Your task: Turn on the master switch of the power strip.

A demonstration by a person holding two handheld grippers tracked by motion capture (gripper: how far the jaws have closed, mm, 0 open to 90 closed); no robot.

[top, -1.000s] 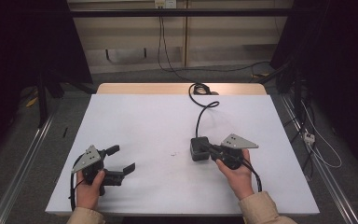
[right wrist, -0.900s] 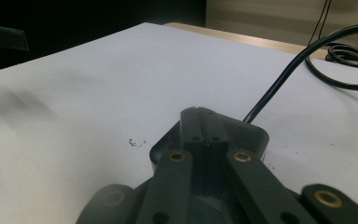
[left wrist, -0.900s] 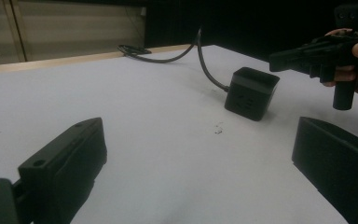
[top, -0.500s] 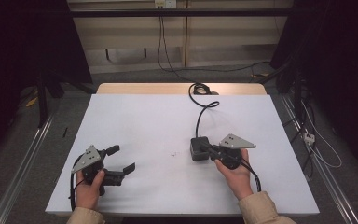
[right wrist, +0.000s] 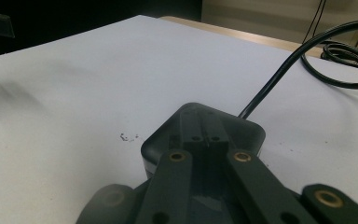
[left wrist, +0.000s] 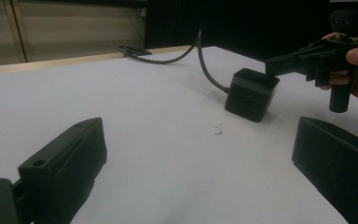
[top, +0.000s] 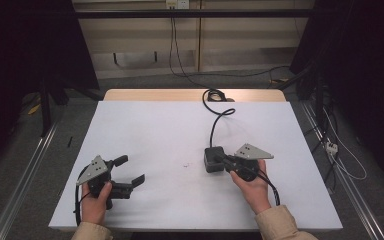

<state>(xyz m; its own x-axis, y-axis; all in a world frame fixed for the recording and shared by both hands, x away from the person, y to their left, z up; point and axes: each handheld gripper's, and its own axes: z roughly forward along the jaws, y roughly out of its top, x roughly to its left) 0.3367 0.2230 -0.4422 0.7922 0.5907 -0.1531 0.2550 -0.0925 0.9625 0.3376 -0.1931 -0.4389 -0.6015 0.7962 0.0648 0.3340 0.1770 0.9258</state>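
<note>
Nothing has moved since a second ago; both hands stay put. The right gripper (top: 226, 161) is squeezed shut with nothing between its jaws, and its tips rest on top of the black box (top: 213, 159), which sits right of the middle of the white table (top: 155, 130) with its cord (top: 215, 122) running back. The left gripper (top: 129, 171) waits wide open and holds nothing. The step looks like pressing the box. Next, the closed tips probably need to push down gently.

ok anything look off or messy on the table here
Only a small dark speck on the white table, left of the black box. The box's cable lies loosely coiled at the far edge. Nothing spilled or damaged.
</note>
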